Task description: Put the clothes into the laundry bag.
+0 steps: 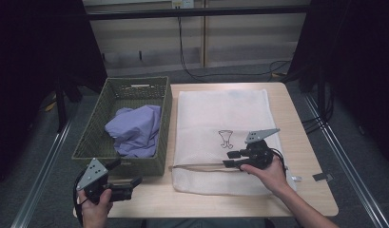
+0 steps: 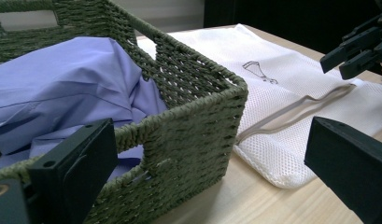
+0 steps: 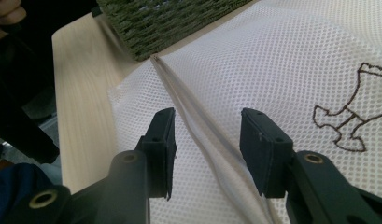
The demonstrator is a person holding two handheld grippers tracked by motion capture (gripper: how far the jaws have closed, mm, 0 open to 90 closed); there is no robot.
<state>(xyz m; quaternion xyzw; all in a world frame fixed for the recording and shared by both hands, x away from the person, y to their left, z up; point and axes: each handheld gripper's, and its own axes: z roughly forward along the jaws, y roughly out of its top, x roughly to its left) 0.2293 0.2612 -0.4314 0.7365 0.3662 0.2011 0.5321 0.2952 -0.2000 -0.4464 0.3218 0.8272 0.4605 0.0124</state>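
A white mesh laundry bag (image 1: 223, 123) with a small brown embroidered figure (image 1: 225, 138) lies flat on the wooden table; its zipper (image 1: 197, 166) runs along the near edge. My right gripper (image 1: 228, 158) hovers over that zipper, jaws open and pointing left; in the right gripper view the zipper (image 3: 205, 130) runs between the pads (image 3: 163, 144) without touching them. A green woven basket (image 1: 91, 142) at the left holds a crumpled lilac shirt (image 1: 135, 130). My left gripper (image 1: 128, 182) stays open just in front of the basket's near corner (image 2: 198, 135), holding nothing.
Bare table (image 1: 149, 194) lies between the left gripper and the bag's near edge. A small dark tag (image 1: 322, 177) sits at the table's right edge. Cables run across the floor behind the table.
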